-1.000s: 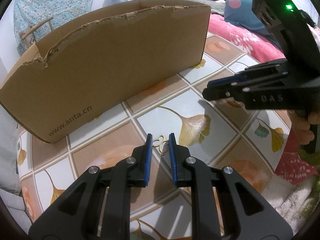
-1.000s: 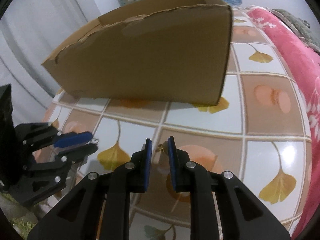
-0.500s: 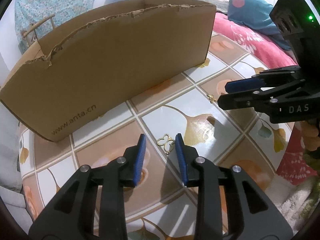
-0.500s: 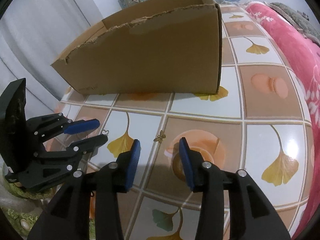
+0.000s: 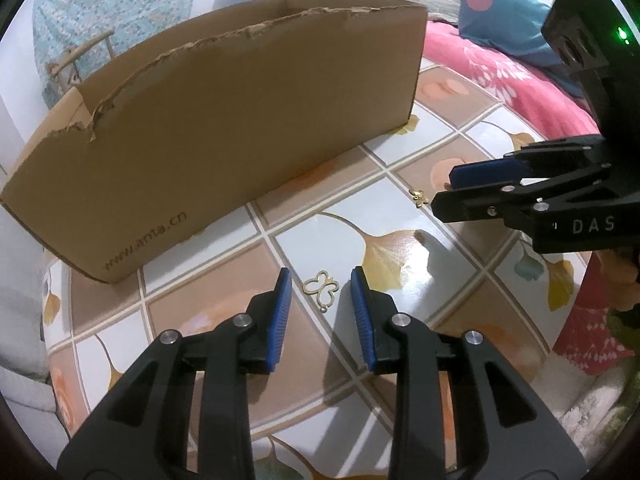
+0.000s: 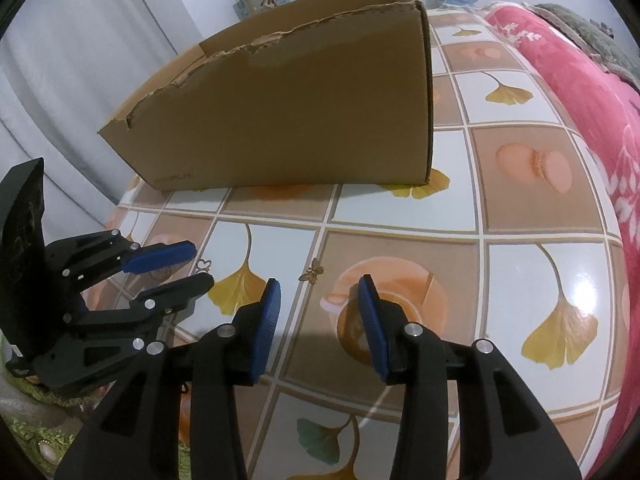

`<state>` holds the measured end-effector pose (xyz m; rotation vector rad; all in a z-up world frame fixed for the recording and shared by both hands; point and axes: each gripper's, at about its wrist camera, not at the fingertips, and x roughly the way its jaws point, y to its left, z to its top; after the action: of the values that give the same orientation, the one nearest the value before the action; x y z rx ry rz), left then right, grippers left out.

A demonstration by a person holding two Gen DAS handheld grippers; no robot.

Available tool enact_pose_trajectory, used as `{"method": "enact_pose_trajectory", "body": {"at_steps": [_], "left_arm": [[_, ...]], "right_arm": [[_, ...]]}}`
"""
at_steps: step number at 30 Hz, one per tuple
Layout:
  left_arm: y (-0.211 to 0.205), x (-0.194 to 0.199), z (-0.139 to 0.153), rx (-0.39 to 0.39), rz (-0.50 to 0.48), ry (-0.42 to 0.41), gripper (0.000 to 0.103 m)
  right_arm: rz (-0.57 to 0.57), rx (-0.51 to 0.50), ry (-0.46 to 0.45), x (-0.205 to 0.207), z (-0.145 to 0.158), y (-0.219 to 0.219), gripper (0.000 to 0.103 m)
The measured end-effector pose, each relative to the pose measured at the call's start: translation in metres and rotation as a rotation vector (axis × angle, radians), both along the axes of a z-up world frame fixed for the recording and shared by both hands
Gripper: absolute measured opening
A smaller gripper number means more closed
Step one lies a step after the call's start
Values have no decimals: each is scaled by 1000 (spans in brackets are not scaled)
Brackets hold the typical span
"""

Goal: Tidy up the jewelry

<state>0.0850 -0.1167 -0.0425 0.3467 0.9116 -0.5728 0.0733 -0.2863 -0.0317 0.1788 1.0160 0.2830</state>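
Left wrist view. The left gripper (image 5: 320,300) hangs over the tiled tabletop (image 5: 400,184) with its fingers spread; its jaws have just been opening. A flat gold butterfly outline charm (image 5: 322,288) lies on the tabletop in the gap, touching neither pad. It is in front of the cardboard box (image 5: 240,120), well short of the box's near wall. A smaller gold butterfly charm (image 5: 419,197) lies nearer the box's right corner, just off the tips of the right gripper (image 5: 444,192), whose fingers are also apart.

Right wrist view. The right gripper (image 6: 318,320) has its fingers spread, and its jaws too have just been opening; nothing lies between them. The smaller charm (image 6: 313,273) rests on the tabletop just ahead of the left pad, in front of the box (image 6: 300,120). The left gripper (image 6: 192,264) is near, with the outline charm (image 6: 204,264) partly hidden by its tips.

Likely hazards. Both charms are thin and lie flat on a glossy surface, so closing pads may skid over them or flick them away. The grippers work close together and could collide. The box's tall wall could catch a carried charm.
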Motion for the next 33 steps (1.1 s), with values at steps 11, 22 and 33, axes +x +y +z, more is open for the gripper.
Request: {"method": "enact_pose_trajectory", "body": {"at_steps": [11,22,33], "left_arm": [[3,2,0,-32,-1,18,15],[7,0,0,-44,-12,10,5],[7,-1,-1,-47,-26,4,5]], "right_arm": [[-4,-2,3,0,-1,5,40],[-25,-16,-2,2,-2,9,40],[2,-169,-59,9,-3,30,36]]}}
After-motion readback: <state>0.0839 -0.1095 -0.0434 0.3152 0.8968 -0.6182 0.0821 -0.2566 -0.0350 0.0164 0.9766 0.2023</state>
